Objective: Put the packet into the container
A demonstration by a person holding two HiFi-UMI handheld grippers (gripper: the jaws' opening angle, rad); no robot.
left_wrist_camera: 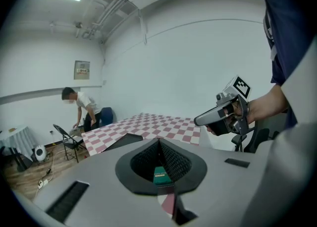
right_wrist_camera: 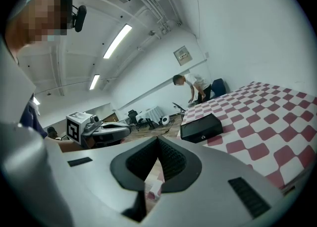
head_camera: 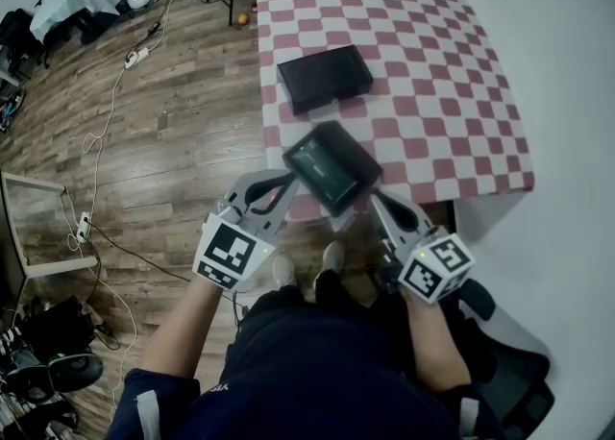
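Note:
A dark packet [head_camera: 332, 167] with a green face hangs tilted in the air over the near edge of the checkered table [head_camera: 432, 92]. My left gripper [head_camera: 291, 182] is shut on its left corner; in the left gripper view a green bit of the packet [left_wrist_camera: 159, 175] shows between the closed jaws. My right gripper [head_camera: 375, 200] is shut at the packet's near right edge. The black box-like container [head_camera: 325, 78] rests on the table beyond the packet, apart from it, also visible as the container [right_wrist_camera: 200, 128] in the right gripper view.
Wood floor [head_camera: 144, 159] with cables [head_camera: 106, 111] lies left of the table. A black office chair [head_camera: 509, 371] stands at my right. Far off, a person [left_wrist_camera: 81, 107] bends over a folding chair [left_wrist_camera: 67, 139]. White wall runs along the right.

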